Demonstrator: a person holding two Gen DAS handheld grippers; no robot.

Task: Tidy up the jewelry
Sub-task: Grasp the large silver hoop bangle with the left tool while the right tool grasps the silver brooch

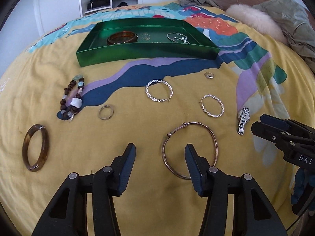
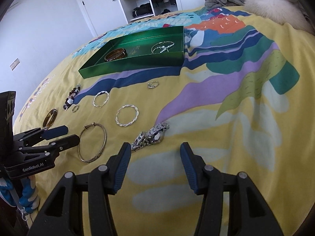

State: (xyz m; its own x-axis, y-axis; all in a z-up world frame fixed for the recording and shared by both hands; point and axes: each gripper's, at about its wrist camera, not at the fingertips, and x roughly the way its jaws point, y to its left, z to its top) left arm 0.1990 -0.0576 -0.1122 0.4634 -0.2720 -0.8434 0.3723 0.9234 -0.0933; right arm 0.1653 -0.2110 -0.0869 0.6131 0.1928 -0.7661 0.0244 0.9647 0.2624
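left gripper (image 1: 160,153): jaws spread, empty, straddling thin bangle (image 1: 213,137) rim
right gripper (image 2: 155,153): jaws spread, empty, near watch (image 2: 151,135)
advice: pinch rim squarely, lift toward green tray (image 1: 137,55)

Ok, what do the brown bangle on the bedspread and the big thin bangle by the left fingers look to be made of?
The mottled brown bangle looks like glossy resin or tortoiseshell-style plastic: translucent amber patches and a bright highlight, though polished stone can't be ruled out. The large thin hoop bangle looks like metal, a dull rose or coppery wire with a small clasp. The left gripper is open over it.
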